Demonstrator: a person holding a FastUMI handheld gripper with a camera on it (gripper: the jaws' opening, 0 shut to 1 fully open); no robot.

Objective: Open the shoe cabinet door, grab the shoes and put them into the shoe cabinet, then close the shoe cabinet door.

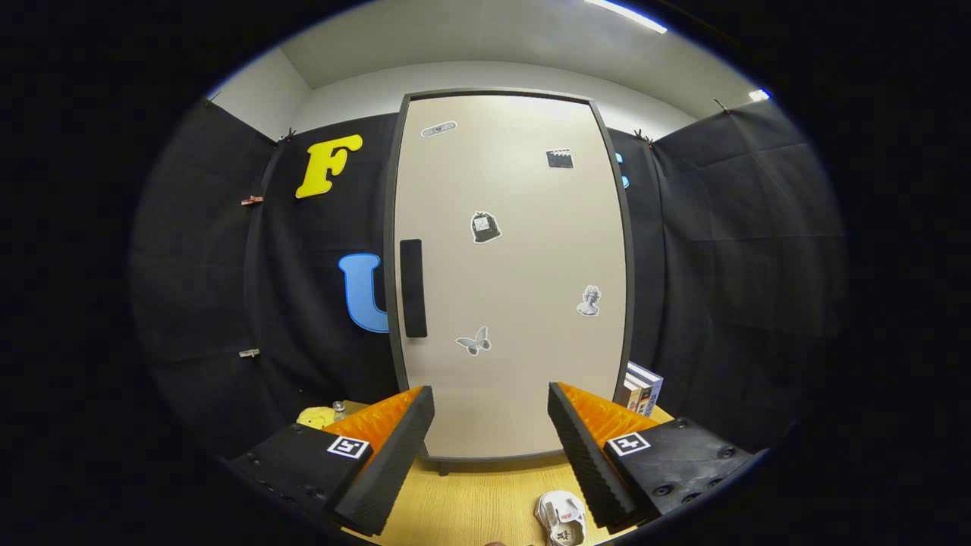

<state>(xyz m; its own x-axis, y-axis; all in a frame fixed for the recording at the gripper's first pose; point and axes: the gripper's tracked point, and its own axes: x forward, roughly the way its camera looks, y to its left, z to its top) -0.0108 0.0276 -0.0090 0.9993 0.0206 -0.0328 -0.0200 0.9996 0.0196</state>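
over on the left, low against the black booth wall (pixel 205 303), a small yellow soft thing (pixel 316 415) sits on the wooden table (pixel 485 493), with a little clear bottle (pixel 338 410) touching its right side; both are half hidden behind the left finger. moving in, the gripper (pixel 491 402) hangs level, fingers spread wide and released, nothing between them but open air and bare tabletop. straight ahead, beyond the fingertips, stands the shoe cabinet (pixel 516 273), upright on the table, its pale door (pixel 531 341) fully shut inside a dark frame. a long dark handle (pixel 412 287) runs vertically near the door's left edge, above the left fingertip and well apart from it. stickers dot the door: a butterfly (pixel 474 341) low in the middle, a bust (pixel 589 300) to the right, a few more higher up. down low, close in by the right finger's inner side, one white shoe (pixel 561 518) lies on the table, sole side away, partly tucked under that finger. further right, a few books (pixel 643 388) stand upright just beside the cabinet's lower right corner.
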